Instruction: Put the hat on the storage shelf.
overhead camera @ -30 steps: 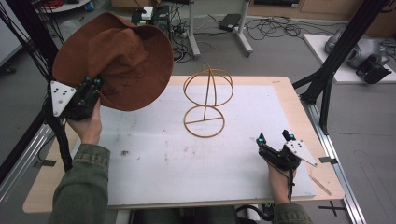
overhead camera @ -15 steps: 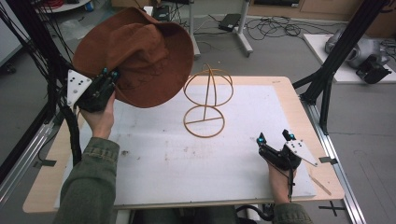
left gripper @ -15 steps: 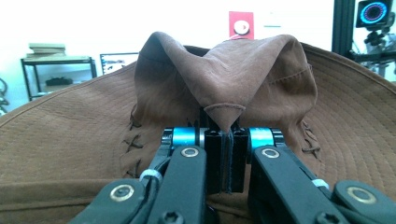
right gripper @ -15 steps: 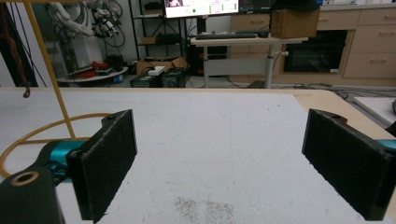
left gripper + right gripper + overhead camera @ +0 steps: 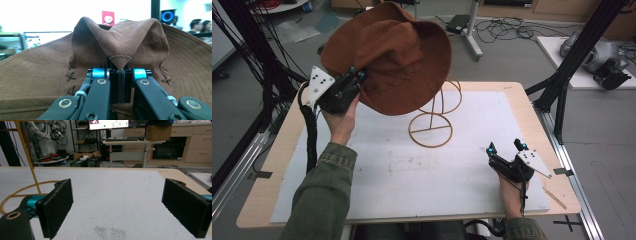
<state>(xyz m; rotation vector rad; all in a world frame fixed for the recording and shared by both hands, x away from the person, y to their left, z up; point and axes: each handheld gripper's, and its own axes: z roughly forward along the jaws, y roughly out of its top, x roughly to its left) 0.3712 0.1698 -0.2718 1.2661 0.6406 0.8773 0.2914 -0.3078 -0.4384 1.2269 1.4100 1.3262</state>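
Up off the worktop (image 5: 377, 195), the left gripper (image 5: 356, 76) is clamped on a fold of the brown hat (image 5: 397, 55), its jaws pressed together with the suede pinched between them; in the left gripper view the hat (image 5: 50, 75) spreads wide just beyond the jaws. Ahead of that gripper and below the hat stands a yellow wire stand (image 5: 432, 125), its top hidden behind the brim. The right gripper (image 5: 504, 148) rests low over the worktop, jaws spread wide with nothing between them, the stand (image 5: 27, 187) off to its left.

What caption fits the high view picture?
Left gripper holds a brown hat above the wire stand.
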